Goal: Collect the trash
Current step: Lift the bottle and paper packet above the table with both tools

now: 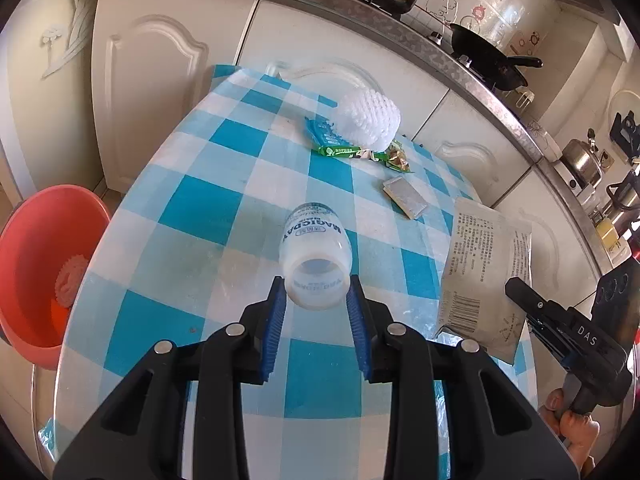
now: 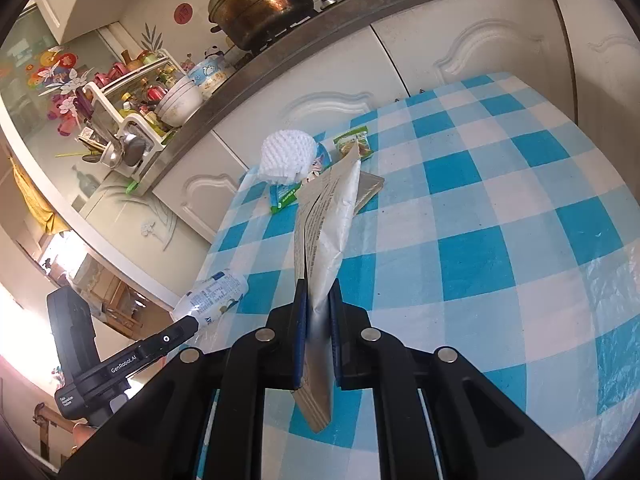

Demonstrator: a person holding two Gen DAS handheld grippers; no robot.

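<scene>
My left gripper (image 1: 316,292) is shut on a small white plastic bottle (image 1: 314,256), holding it by its base above the checked table (image 1: 224,208); the bottle also shows in the right wrist view (image 2: 214,294). My right gripper (image 2: 318,292) is shut on a white printed packaging bag (image 2: 326,224), held edge-on and lifted; it shows flat in the left wrist view (image 1: 486,268). On the table lie a white foam net (image 1: 370,118), a green wrapper (image 1: 340,142) and a small flat silver packet (image 1: 406,196).
An orange basin (image 1: 44,268) sits low at the table's left. White kitchen cabinets (image 1: 160,80) run behind the table, with a counter holding a brass pot (image 2: 262,0), a wok (image 1: 490,60) and a dish rack (image 2: 132,128).
</scene>
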